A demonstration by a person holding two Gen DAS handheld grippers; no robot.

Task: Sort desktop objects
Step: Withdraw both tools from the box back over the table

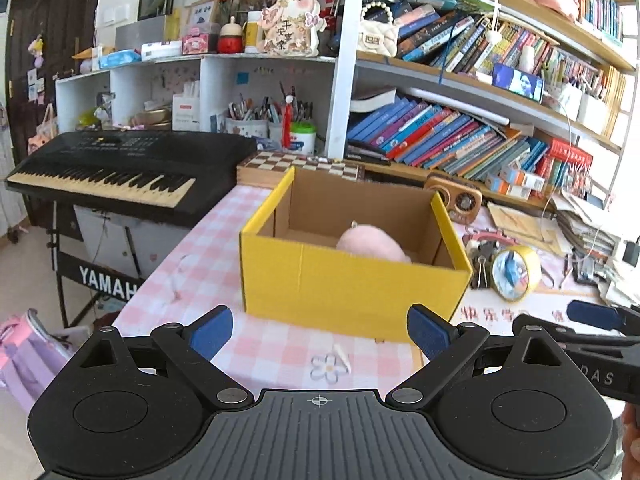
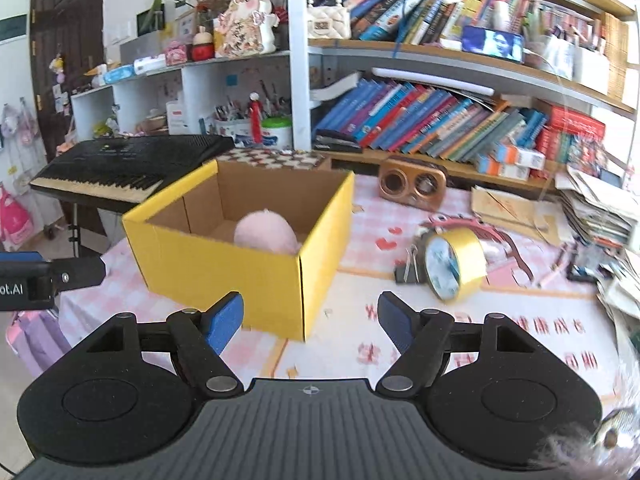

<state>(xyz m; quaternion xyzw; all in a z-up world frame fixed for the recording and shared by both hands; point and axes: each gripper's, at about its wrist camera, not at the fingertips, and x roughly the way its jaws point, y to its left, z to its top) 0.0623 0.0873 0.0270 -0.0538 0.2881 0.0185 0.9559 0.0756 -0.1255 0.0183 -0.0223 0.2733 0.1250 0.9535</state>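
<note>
A yellow cardboard box (image 1: 352, 288) (image 2: 224, 268) stands open on the pink checked tablecloth, with a pink plush toy (image 1: 372, 245) (image 2: 266, 232) lying inside it. My left gripper (image 1: 320, 332) is open and empty, just in front of the box's near wall. My right gripper (image 2: 310, 320) is also open and empty, near the box's front right corner. A roll of yellow tape (image 1: 516, 274) (image 2: 454, 264) stands on edge right of the box, beside black binder clips (image 1: 482, 270) (image 2: 408, 270). In each view the other gripper shows at the frame's edge.
A black keyboard (image 1: 120, 172) (image 2: 128, 168) stands left of the table. A chessboard (image 1: 304, 164) and a wooden radio (image 2: 412, 184) lie behind the box. Bookshelves (image 1: 460, 136) fill the back. Stacks of paper (image 2: 600, 216) crowd the right side. A small flower sticker (image 1: 326, 366) lies on the cloth.
</note>
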